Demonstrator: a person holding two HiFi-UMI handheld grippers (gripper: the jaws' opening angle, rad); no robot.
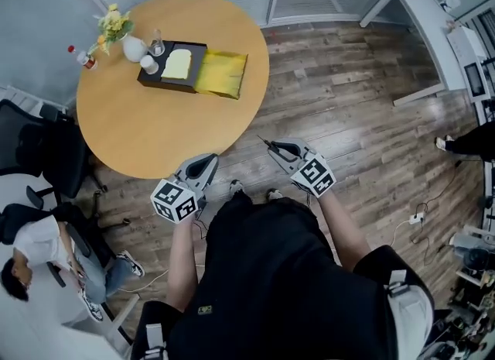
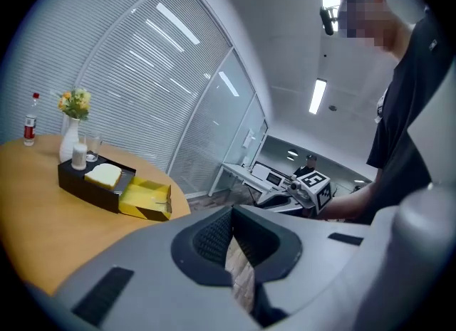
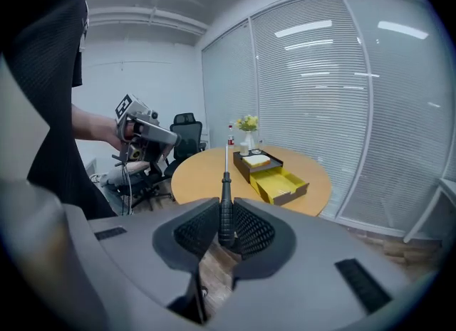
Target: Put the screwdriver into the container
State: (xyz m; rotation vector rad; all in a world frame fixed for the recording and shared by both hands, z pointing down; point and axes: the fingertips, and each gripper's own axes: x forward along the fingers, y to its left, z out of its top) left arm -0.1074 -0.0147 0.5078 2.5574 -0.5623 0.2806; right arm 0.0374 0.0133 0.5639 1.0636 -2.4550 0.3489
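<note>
My right gripper [image 1: 277, 148] [image 3: 226, 228] is shut on the black handle of a screwdriver [image 3: 226, 205]. Its thin shaft points forward toward the table, and in the head view the screwdriver [image 1: 265, 144] juts out past the jaw tips. The container is a black box [image 1: 172, 66] with a yellow drawer [image 1: 222, 73] [image 3: 283, 184] pulled out, on the round wooden table [image 1: 155, 130]. Both grippers hang over the floor in front of the table. My left gripper [image 1: 206, 163] [image 2: 231, 235] is shut with nothing in it, near the table's front edge.
On the table beside the box stand a white vase with flowers [image 1: 130, 44], a glass [image 1: 157, 42] and a red-capped bottle [image 1: 82, 57]. A black office chair [image 1: 48, 154] and a seated person [image 1: 35, 254] are at the left. A white desk [image 1: 433, 33] stands at the far right.
</note>
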